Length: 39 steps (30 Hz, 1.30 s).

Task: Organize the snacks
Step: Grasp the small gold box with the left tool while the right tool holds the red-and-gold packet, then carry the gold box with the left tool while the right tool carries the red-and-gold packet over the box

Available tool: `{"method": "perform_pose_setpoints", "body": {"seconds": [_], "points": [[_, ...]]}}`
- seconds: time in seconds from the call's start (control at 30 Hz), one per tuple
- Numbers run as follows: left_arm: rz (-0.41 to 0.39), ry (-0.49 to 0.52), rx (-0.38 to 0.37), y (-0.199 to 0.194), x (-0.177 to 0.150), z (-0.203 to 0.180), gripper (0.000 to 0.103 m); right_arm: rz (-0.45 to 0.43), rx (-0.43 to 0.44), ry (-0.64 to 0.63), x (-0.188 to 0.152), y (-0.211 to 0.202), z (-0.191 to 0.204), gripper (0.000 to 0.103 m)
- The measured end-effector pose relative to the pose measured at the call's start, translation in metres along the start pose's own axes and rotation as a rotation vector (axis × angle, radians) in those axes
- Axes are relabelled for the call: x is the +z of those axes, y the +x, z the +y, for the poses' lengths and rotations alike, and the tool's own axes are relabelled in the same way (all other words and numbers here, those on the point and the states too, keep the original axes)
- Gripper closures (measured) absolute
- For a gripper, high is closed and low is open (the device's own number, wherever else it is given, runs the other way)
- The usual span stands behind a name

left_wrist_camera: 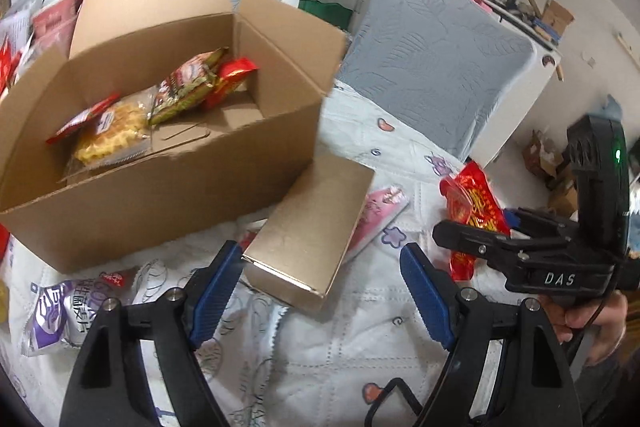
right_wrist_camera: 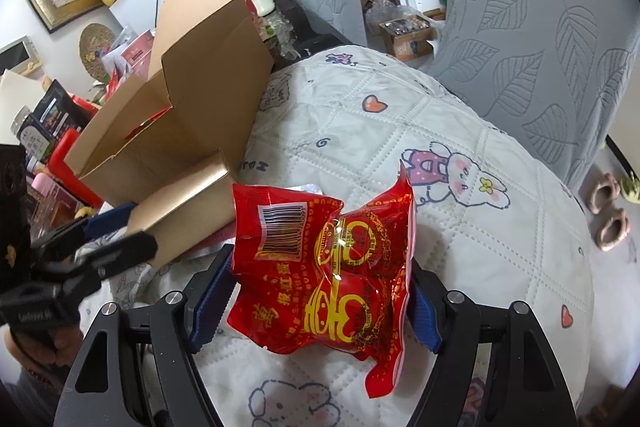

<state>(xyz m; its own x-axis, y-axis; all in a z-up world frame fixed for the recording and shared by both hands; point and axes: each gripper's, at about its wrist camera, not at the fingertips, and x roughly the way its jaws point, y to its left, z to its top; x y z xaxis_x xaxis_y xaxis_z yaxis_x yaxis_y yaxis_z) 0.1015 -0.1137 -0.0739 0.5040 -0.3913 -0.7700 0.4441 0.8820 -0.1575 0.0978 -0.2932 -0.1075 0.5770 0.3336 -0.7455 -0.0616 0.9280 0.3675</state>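
Note:
An open cardboard box (left_wrist_camera: 168,187) stands on the quilt and holds several snack packs (left_wrist_camera: 180,95); it also shows in the right wrist view (right_wrist_camera: 188,115). My right gripper (right_wrist_camera: 316,291) is shut on a red snack pack (right_wrist_camera: 328,267), held above the quilt; that pack shows at the right of the left wrist view (left_wrist_camera: 472,203). My left gripper (left_wrist_camera: 320,291) is open and empty, its fingers either side of a small gold box (left_wrist_camera: 312,231) that leans against the cardboard box. A purple snack pack (left_wrist_camera: 60,315) lies at its left.
A pink pack (left_wrist_camera: 380,215) lies under the gold box's right side. Grey leaf-print chair backs (left_wrist_camera: 436,67) stand behind the quilted table (right_wrist_camera: 400,131). Red packs and clutter sit left of the box (left_wrist_camera: 52,23). Slippers (right_wrist_camera: 608,211) lie on the floor at right.

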Motion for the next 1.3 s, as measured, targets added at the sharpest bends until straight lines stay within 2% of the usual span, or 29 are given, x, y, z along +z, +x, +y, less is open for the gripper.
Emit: {"method": "perform_pose_setpoints", "body": {"seconds": [0.2, 0.27, 0.37, 0.53, 0.6, 0.67, 0.73, 1.0, 1.3], "points": [[-0.019, 0.041, 0.049, 0.011, 0.008, -0.009, 0.022, -0.004, 0.001, 0.001, -0.003, -0.004, -0.004, 0.026], [-0.021, 0.042, 0.063, 0.016, 0.012, -0.009, 0.026, -0.005, 0.004, 0.002, -0.004, -0.004, -0.005, 0.026], [0.004, 0.045, 0.066, 0.026, 0.017, -0.007, 0.039, -0.004, 0.005, -0.001, -0.004, -0.004, -0.005, 0.026], [0.053, 0.031, 0.035, 0.043, 0.021, -0.003, 0.040, 0.003, 0.007, -0.005, -0.003, -0.002, -0.006, 0.026], [0.061, 0.028, 0.027, 0.047, 0.022, -0.003, 0.049, 0.005, 0.008, -0.006, -0.002, -0.001, -0.006, 0.026], [0.065, 0.031, 0.001, 0.050, 0.023, -0.005, 0.055, 0.008, 0.008, -0.006, -0.002, 0.000, -0.006, 0.026], [0.060, 0.046, 0.006, 0.051, 0.024, -0.010, 0.059, 0.009, 0.005, -0.007, -0.002, 0.001, -0.005, 0.026], [0.053, 0.050, 0.031, 0.040, 0.019, -0.016, 0.060, 0.000, -0.002, -0.006, -0.004, -0.002, -0.003, 0.026], [0.030, 0.037, 0.049, 0.011, 0.002, -0.020, 0.060, -0.010, 0.029, -0.017, -0.013, -0.013, 0.008, 0.026]]}}
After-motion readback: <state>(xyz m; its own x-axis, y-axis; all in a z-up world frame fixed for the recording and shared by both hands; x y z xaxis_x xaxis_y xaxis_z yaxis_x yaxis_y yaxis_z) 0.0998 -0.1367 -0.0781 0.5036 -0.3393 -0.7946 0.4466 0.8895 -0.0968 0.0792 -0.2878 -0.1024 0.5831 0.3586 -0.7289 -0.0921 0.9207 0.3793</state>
